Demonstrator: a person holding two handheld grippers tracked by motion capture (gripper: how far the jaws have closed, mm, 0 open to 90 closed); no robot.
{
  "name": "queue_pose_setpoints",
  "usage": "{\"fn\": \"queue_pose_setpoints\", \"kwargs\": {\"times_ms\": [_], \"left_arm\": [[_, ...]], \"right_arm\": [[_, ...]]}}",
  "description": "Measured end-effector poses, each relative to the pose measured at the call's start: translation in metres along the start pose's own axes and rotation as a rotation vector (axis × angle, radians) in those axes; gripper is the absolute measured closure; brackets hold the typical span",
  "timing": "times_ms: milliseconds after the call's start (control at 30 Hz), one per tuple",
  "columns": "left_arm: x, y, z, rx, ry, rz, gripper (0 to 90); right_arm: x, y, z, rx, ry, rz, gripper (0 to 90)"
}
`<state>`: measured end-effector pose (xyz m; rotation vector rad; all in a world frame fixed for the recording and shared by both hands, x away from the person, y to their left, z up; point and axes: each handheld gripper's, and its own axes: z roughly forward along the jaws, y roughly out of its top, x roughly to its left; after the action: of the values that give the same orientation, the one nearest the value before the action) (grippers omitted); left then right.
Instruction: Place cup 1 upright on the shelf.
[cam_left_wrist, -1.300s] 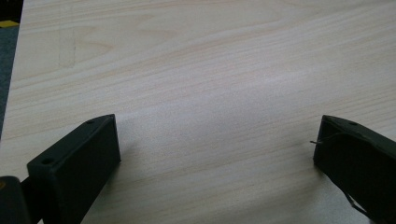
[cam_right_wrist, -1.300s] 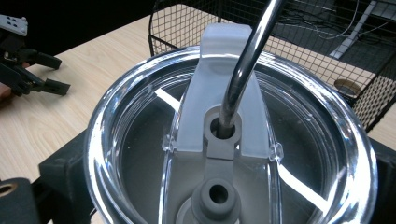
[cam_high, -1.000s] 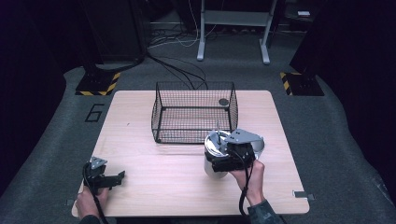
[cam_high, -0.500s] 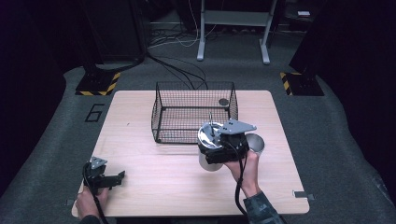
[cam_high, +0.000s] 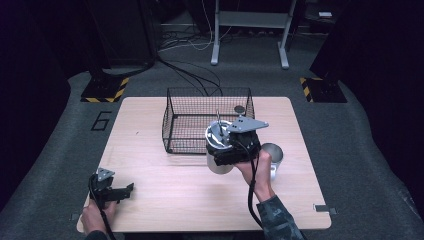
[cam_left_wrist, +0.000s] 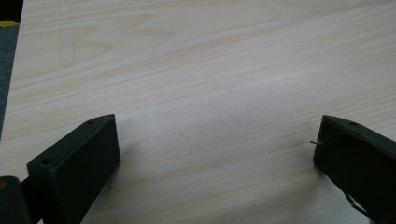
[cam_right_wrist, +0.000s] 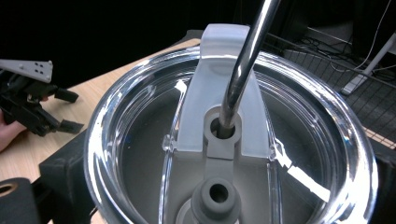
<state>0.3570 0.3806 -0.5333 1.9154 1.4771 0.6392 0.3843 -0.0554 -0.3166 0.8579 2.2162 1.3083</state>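
Open tabletop front-left, clutter centre-right

Light wooden table (cam_high: 165, 200) bare betw. left gripper (cam_high: 125, 190) & right gripper (cam_high: 220, 150) — wide lane. Black wire-mesh basket (cam_high: 172, 132) blocks the rear-centre; small steel cup (cam_high: 274, 152) sits just beside right hand (cam_high: 252, 167) — tight there.

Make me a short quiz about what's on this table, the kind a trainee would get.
1. True or false: the right gripper holds a cup with a clear lid and a metal straw.
2. Where does the left gripper sit? A) inside the wire basket B) over the near left corner of the table, holding nothing C) on the second metal cup
3. Fill in: a small dark round thing lies inside the ____.

Key
1. True: the lidded cup sits between its jaws.
2. B: its jaws stand wide apart over bare wood.
3. Basket, near its far right corner.
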Motion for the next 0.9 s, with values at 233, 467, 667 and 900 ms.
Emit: {"fn": "queue_pose_setpoints", "kwargs": {"times_ms": [233, 467, 667, 900], "left_arm": [[0.0, 0.0, 0.0, 0.0, 0.0, 0.0, 0.3], [0.0, 0.0, 0.0, 0.0, 0.0, 0.001, 0.3], [0.0, 0.0, 0.0, 0.0, 0.0, 0.001, 0.3], [0.0, 0.0, 0.0, 0.001, 0.0, 0.001, 0.3]], "right_arm": [[-0.003, 0.012, 0.006, -0.015, 0.007, -0.013, 3.3], [-0.003, 0.022, 0.015, -0.016, 0.018, -0.02, 3.4], [-0.005, 0.031, 0.023, -0.009, 0.022, -0.022, 3.4], [-0.007, 0.041, 0.032, -0.008, 0.026, -0.025, 3.4]]}}
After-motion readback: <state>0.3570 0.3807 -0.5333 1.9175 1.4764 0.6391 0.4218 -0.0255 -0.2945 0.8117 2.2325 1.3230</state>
